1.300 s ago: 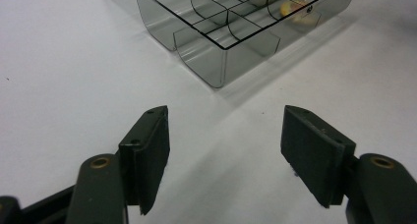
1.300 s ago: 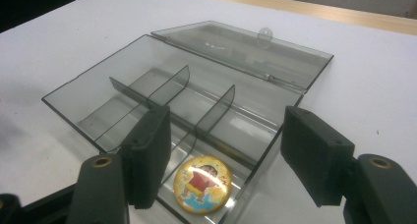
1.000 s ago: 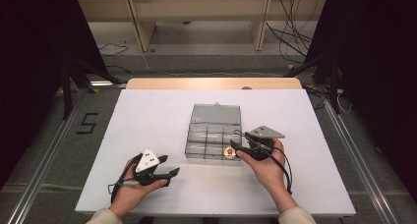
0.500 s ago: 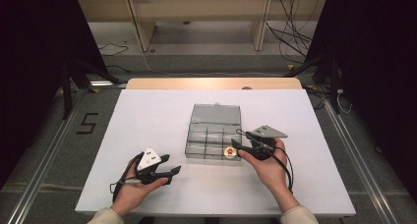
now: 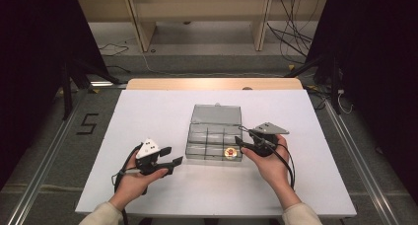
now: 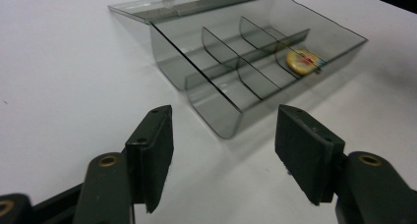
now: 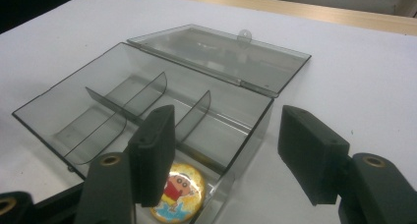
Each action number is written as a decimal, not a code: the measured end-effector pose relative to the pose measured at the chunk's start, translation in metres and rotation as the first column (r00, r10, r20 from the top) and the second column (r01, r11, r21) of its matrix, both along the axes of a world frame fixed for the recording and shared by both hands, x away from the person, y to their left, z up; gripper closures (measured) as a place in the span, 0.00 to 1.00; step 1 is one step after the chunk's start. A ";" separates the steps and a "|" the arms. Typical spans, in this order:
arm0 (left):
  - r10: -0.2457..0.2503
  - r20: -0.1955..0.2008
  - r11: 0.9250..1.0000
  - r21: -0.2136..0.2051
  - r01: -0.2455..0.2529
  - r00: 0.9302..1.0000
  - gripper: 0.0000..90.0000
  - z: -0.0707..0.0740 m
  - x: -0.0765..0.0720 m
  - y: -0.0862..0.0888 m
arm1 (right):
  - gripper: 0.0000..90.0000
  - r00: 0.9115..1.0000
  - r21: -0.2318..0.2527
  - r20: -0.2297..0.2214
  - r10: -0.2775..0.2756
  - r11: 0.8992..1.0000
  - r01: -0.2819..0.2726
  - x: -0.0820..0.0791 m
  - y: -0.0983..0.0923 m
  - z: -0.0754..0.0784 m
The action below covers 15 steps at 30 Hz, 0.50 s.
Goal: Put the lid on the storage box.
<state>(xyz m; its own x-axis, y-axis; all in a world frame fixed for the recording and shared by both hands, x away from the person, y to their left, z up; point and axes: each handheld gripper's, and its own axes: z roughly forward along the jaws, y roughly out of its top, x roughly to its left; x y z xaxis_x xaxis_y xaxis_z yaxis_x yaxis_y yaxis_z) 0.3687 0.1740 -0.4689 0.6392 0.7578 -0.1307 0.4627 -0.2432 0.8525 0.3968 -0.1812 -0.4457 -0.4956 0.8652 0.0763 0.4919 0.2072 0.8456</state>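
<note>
Now left gripper (image 5: 172,156) nearer box (image 5: 215,136), fingers narrower.

The left gripper (image 5: 173,156) is shifting right across the tabletop (image 5: 148,111), nearing the open clear box (image 5: 214,136), jaws narrowing slightly and empty. The right gripper (image 5: 242,140) seems to be closing a little too.

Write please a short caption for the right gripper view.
Open right claw at the corner of an open clear compartment box, a round cartoon badge in the nearest compartment.
</note>
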 end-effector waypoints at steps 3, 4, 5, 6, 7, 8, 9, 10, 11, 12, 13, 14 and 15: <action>0.019 -0.027 1.000 -0.010 -0.019 0.999 0.44 0.003 0.019 -0.001 | 0.44 1.000 -0.010 -0.019 0.001 1.000 -0.001 0.007 0.002 0.000; 0.026 -0.035 1.000 -0.010 -0.027 0.999 0.44 0.004 0.026 -0.002 | 0.43 1.000 -0.009 -0.024 0.000 1.000 0.000 0.010 0.003 0.000; 0.035 -0.038 0.999 -0.011 -0.036 0.999 0.44 0.005 0.033 -0.003 | 0.43 1.000 -0.010 -0.030 -0.003 1.000 0.003 0.013 0.003 0.000; 0.043 -0.043 0.999 -0.012 -0.044 0.998 0.44 0.006 0.039 -0.005 | 0.43 0.999 -0.013 -0.034 -0.009 1.000 0.009 0.017 0.002 0.000; 0.046 -0.051 0.999 -0.014 -0.047 0.998 0.44 0.008 0.046 -0.006 | 0.43 0.999 -0.013 -0.039 -0.015 1.000 0.014 0.020 0.002 0.000; 0.055 -0.056 0.998 -0.024 -0.057 0.997 0.44 0.009 0.052 -0.008 | 0.42 0.999 -0.014 -0.045 -0.017 1.000 0.017 0.024 0.001 0.001; 0.060 -0.061 0.998 -0.022 -0.061 0.996 0.44 0.011 0.058 -0.009 | 0.42 0.998 -0.014 -0.054 -0.025 1.000 0.024 0.028 0.000 0.001; 0.067 -0.065 0.997 -0.024 -0.068 0.996 0.44 0.012 0.064 -0.011 | 0.42 0.998 -0.016 -0.057 -0.030 0.999 0.029 0.031 -0.001 0.001; 0.070 -0.068 0.997 -0.023 -0.072 0.995 0.44 0.014 0.070 -0.013 | 0.42 0.997 -0.018 -0.064 -0.032 0.999 0.031 0.035 -0.003 0.001; 0.074 -0.067 0.997 -0.018 -0.075 0.995 0.44 0.015 0.076 -0.014 | 0.42 0.997 -0.017 -0.076 -0.035 0.999 0.034 0.038 -0.004 0.001; 0.078 -0.073 0.997 -0.017 -0.080 0.994 0.44 0.016 0.081 -0.016 | 0.42 0.996 -0.015 -0.082 -0.040 0.999 0.038 0.041 -0.004 0.001; 0.082 -0.082 0.996 -0.014 -0.083 0.993 0.45 0.017 0.087 -0.018 | 0.42 0.995 -0.017 -0.087 -0.042 0.999 0.041 0.045 -0.005 0.002; 0.082 -0.087 0.996 -0.012 -0.084 0.993 0.45 0.017 0.091 -0.019 | 0.42 0.995 -0.017 -0.092 -0.048 0.999 0.047 0.048 -0.006 0.002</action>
<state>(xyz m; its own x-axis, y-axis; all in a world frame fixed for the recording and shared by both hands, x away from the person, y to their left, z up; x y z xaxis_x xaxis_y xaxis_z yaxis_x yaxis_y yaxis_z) 0.4598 0.1546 -0.4516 0.5598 0.8052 -0.1955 0.5530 -0.1874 0.8118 0.4450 -0.1874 -0.4437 -0.4456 0.8888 0.1069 0.5770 0.1939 0.7934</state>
